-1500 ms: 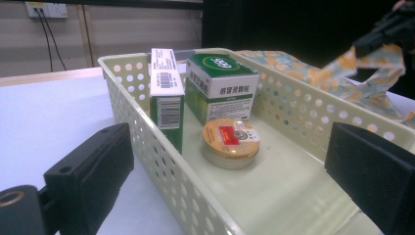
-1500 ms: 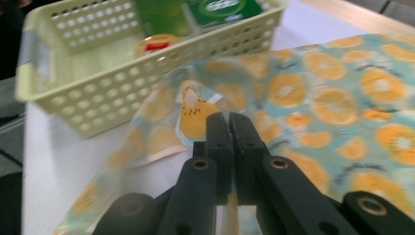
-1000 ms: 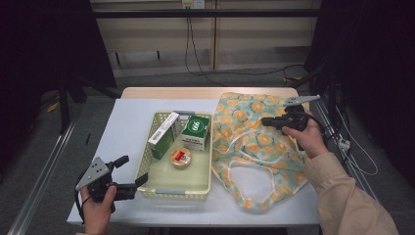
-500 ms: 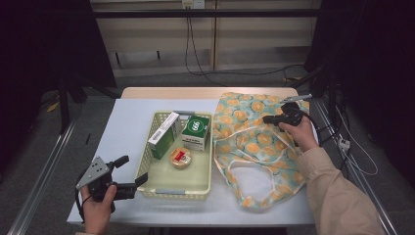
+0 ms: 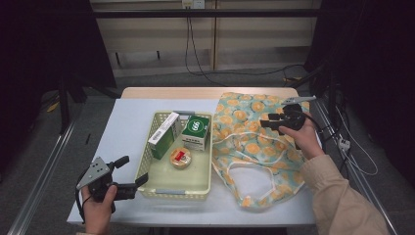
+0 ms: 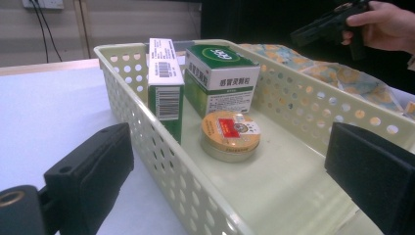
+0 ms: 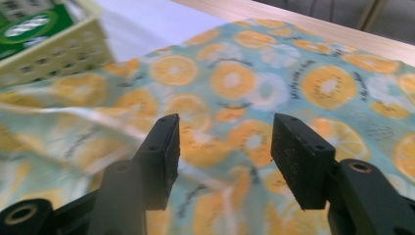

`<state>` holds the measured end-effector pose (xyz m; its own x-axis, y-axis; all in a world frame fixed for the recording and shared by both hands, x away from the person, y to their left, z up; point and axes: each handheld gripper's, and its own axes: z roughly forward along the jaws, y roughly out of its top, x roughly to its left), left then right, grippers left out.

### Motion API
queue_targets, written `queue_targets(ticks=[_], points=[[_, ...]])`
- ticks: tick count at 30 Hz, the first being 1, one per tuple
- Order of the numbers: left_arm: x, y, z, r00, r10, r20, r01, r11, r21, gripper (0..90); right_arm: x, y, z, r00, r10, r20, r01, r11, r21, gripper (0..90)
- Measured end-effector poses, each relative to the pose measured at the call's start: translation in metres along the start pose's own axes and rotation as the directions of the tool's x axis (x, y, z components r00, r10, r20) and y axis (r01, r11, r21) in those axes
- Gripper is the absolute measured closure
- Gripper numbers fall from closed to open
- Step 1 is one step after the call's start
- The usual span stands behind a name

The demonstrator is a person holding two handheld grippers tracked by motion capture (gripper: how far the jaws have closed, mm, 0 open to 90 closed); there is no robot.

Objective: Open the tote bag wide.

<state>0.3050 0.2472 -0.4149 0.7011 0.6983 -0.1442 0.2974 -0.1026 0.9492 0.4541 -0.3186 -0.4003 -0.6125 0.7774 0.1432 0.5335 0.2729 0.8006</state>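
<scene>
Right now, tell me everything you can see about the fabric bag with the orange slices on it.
The bag is thin, soft cloth, pale teal, printed with orange slices and small dark lettering. It lies flat but rumpled on the right side of the table, its pale-edged handle loops toward the near edge and its left side against the basket. The right tool hovers open above its far part, nothing between its jaws.
</scene>
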Motion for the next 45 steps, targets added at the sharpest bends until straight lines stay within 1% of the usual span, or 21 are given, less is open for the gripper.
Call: queue_targets(ticks=[2,4,6,8,11,13,14,17,19,20,23,26,29,30,31,32,34,36,38,42,45], points=[[-0.001,0.000,0.000,1.0000,0.001,-0.001,-0.001,1.0000,-0.001,4.2,0.011,-0.002,-0.007,0.9995,-0.028,-0.015,0.028,1.000,-0.012,45.0],[-0.001,0.000,0.001,1.0000,0.005,0.002,-0.005,1.0000,0.001,4.2,0.022,-0.006,-0.013,0.9984,-0.038,-0.042,0.038,0.999,-0.001,45.1],[-0.002,0.000,0.001,1.0000,0.006,0.003,-0.006,1.0000,0.003,4.2,0.035,-0.012,-0.016,0.9945,-0.086,-0.060,0.087,0.996,0.011,47.5],[-0.002,0.000,0.002,1.0000,0.007,0.003,-0.007,1.0000,0.005,4.2,0.046,-0.021,-0.018,0.9898,-0.107,-0.094,0.109,0.994,0.015,54.3],[-0.003,0.000,0.003,0.9999,0.009,0.004,-0.009,0.9999,0.008,4.2,0.058,-0.041,-0.012,0.9842,-0.105,-0.143,0.110,0.994,0.024,66.2],[-0.003,-0.001,0.003,1.0000,0.005,0.002,-0.005,1.0000,0.008,4.2,0.062,-0.053,-0.006,0.9815,-0.119,-0.150,0.133,0.988,0.085,71.5],[-0.002,-0.001,0.003,1.0000,0.006,0.003,-0.006,0.9999,0.013,4.2,0.063,-0.057,-0.004,0.9797,-0.140,-0.144,0.155,0.983,0.101,74.0],[-0.001,0.000,0.003,1.0000,0.006,0.004,-0.006,0.9999,0.010,4.2,0.065,-0.068,-0.001,0.9805,-0.121,-0.154,0.141,0.983,0.122,75.5],[-0.001,0.001,0.002,1.0000,0.008,0.003,-0.008,1.0000,0.003,4.2,0.067,-0.071,-0.001,0.9791,-0.148,-0.140,0.167,0.977,0.135,75.4],[-0.001,0.001,0.001,1.0000,0.009,0.003,-0.009,1.0000,0.000,4.2,0.068,-0.072,-0.002,0.9793,-0.148,-0.138,0.166,0.977,0.135,75.0],[-0.001,0.000,0.001,1.0000,0.007,0.003,-0.007,1.0000,0.000,4.2,0.071,-0.076,0.002,0.9770,-0.149,-0.152,0.170,0.976,0.133,69.9],[-0.002,0.001,0.001,1.0000,0.007,0.007,-0.007,1.0000,-0.003,4.2,0.076,-0.079,0.008,0.9736,-0.180,-0.140,0.202,0.967,0.158,65.5],[-0.002,0.002,0.001,0.9999,0.011,0.006,-0.011,0.9999,-0.006,4.2,0.078,-0.079,0.010,0.9722,-0.172,-0.159,0.195,0.971,0.141,62.0],[-0.002,0.002,0.001,0.9999,0.011,0.008,-0.011,0.9999,-0.009,4.2,0.080,-0.079,0.011,0.9714,-0.183,-0.152,0.205,0.968,0.146,62.8],[-0.002,0.002,0.001,0.9999,0.010,0.007,-0.010,0.9999,-0.007,4.2,0.082,-0.079,0.011,0.9670,-0.212,-0.141,0.233,0.961,0.150,63.2],[-0.003,0.002,0.002,0.9999,0.009,0.008,-0.009,0.9999,-0.005,4.2,0.084,-0.078,0.011,0.9667,-0.218,-0.134,0.237,0.959,0.153,63.8],[-0.003,0.002,0.002,0.9999,0.012,0.011,-0.012,0.9999,-0.005,4.2,0.083,-0.079,0.011,0.9702,-0.208,-0.123,0.226,0.962,0.150,69.2],[-0.003,0.002,0.002,0.9998,0.013,0.012,-0.013,0.9999,-0.005,4.2,0.078,-0.080,0.011,0.9761,-0.184,-0.116,0.199,0.970,0.139,78.7],[-0.003,0.002,0.002,0.9999,0.010,0.012,-0.010,0.9999,-0.010,4.2,0.073,-0.081,0.011,0.9796,-0.155,-0.127,0.171,0.977,0.126,81.7],[-0.003,0.003,0.002,0.9998,0.013,0.013,-0.013,0.9999,-0.008,4.2,0.073,-0.080,0.011,0.9790,-0.163,-0.122,0.179,0.976,0.126,84.1],[-0.003,0.003,0.003,0.9998,0.012,0.012,-0.012,0.9999,-0.009,4.2,0.073,-0.080,0.011,0.9775,-0.167,-0.128,0.184,0.975,0.128,89.0]])
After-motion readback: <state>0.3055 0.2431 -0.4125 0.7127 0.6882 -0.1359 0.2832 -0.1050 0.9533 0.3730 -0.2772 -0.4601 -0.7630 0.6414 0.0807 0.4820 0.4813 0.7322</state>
